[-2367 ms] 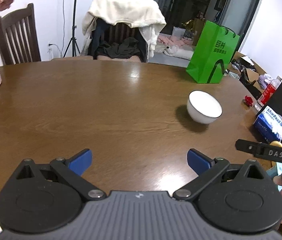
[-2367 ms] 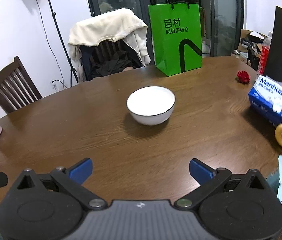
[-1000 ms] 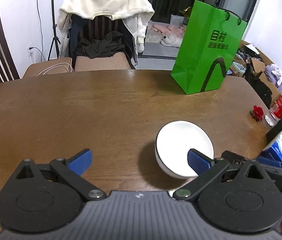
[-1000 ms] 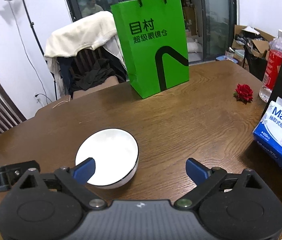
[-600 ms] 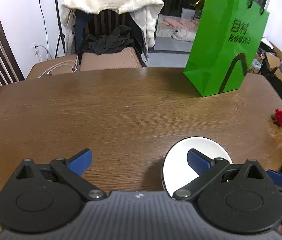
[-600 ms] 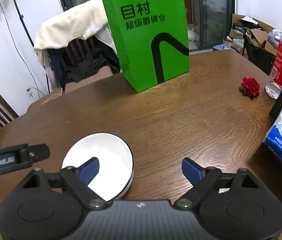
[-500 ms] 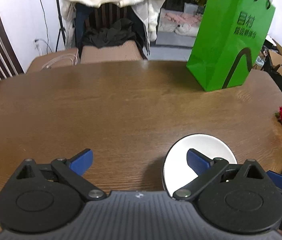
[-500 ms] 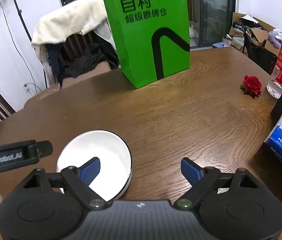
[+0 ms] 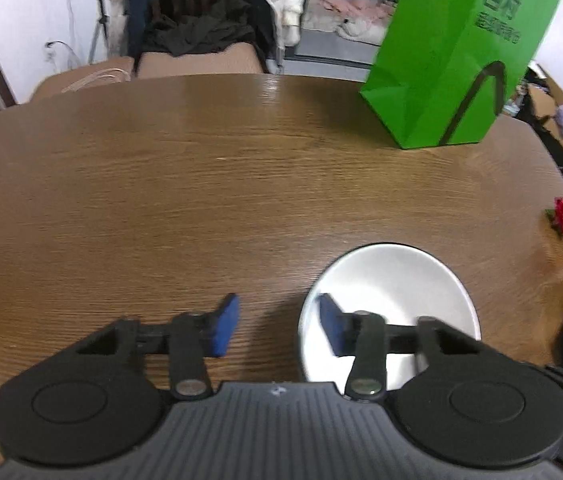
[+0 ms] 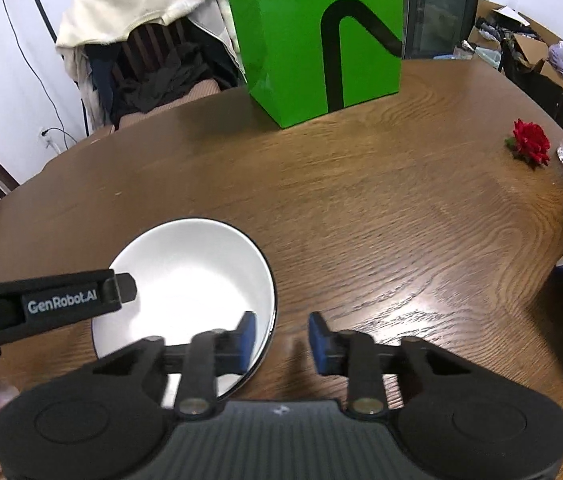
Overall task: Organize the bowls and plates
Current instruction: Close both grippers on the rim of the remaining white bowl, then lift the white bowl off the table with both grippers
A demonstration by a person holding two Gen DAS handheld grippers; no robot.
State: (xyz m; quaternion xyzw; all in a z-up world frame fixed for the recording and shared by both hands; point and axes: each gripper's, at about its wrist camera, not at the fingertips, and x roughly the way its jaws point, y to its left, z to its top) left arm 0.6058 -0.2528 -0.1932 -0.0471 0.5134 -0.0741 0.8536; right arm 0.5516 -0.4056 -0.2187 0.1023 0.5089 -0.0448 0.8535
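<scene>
Bowl (image 9: 395, 280) is set upright on the worktop (image 9: 161, 200), mouth up, round, no long axis. Left claw (image 9: 277, 326) is closing astride its left rim, right claw (image 10: 279, 340) astride its right rim, also closing. Pad contact cannot be told; likely not yet gripped.

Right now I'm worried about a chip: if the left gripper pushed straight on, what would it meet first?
Probably the white bowl's near rim: the left gripper's closing fingers straddle it, one inside, one outside. Depth is unclear.
</scene>
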